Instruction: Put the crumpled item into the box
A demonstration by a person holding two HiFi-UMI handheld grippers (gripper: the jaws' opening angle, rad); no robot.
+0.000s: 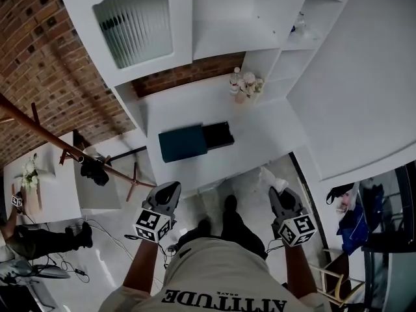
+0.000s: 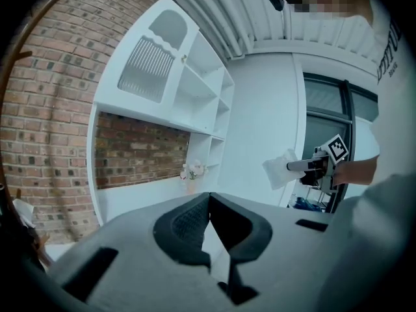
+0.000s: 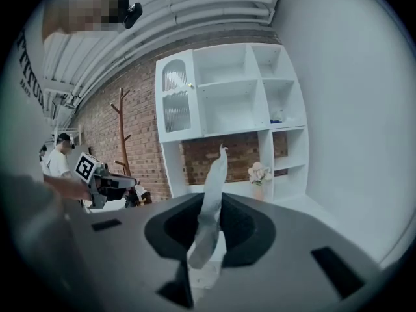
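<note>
A dark teal box (image 1: 183,142) lies on the white counter (image 1: 266,135), with a black open part (image 1: 218,135) beside it. My right gripper (image 1: 277,190) hangs in front of the counter, shut on a white crumpled item (image 1: 268,176). In the right gripper view the item (image 3: 211,207) stands up between the jaws. The left gripper view shows it (image 2: 281,169) sticking out of the right gripper (image 2: 300,166). My left gripper (image 1: 170,187) is level with the right one, off to the left, its jaws shut with nothing in them (image 2: 208,200).
A vase of flowers (image 1: 244,86) stands at the counter's back by the white shelves (image 1: 279,18). A wooden coat rack (image 1: 97,161) leans at the left. Nearby are a small white table (image 1: 52,194), a seated person (image 1: 32,242) and floor cables (image 1: 97,236). A chair (image 1: 331,285) sits at lower right.
</note>
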